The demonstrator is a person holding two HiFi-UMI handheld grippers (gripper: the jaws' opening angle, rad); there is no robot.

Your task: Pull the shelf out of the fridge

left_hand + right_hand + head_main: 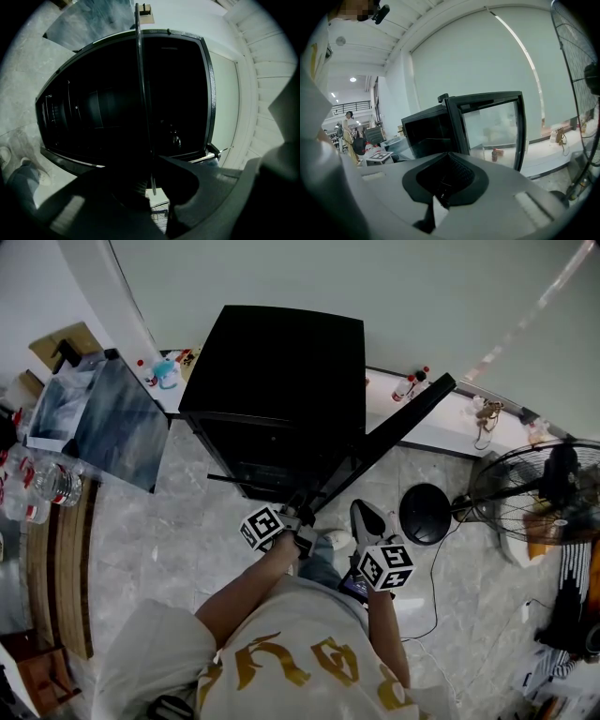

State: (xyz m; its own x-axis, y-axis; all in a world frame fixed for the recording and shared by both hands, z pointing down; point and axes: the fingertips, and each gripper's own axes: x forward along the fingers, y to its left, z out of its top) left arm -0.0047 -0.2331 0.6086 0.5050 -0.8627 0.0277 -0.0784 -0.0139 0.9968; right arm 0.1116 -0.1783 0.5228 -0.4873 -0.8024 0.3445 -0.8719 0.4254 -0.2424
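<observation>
The black mini fridge (281,362) stands against the wall with its glass door (384,437) swung open to the right. In the left gripper view the shelf (143,93) shows edge-on as a thin plate. It runs from the dark fridge interior (93,108) down between the jaws. My left gripper (296,518) (152,187) is shut on the shelf's front edge, right at the fridge opening. My right gripper (364,514) (440,197) hangs back to the right, shut with nothing in it, and faces the fridge (426,131) and its door (492,126).
A standing fan (534,493) with a round base (427,514) is on the floor at right. Small bottles (408,385) sit on the ledge behind the door. A leaning panel (117,423), water bottles (47,484) and a wooden bench (61,568) crowd the left.
</observation>
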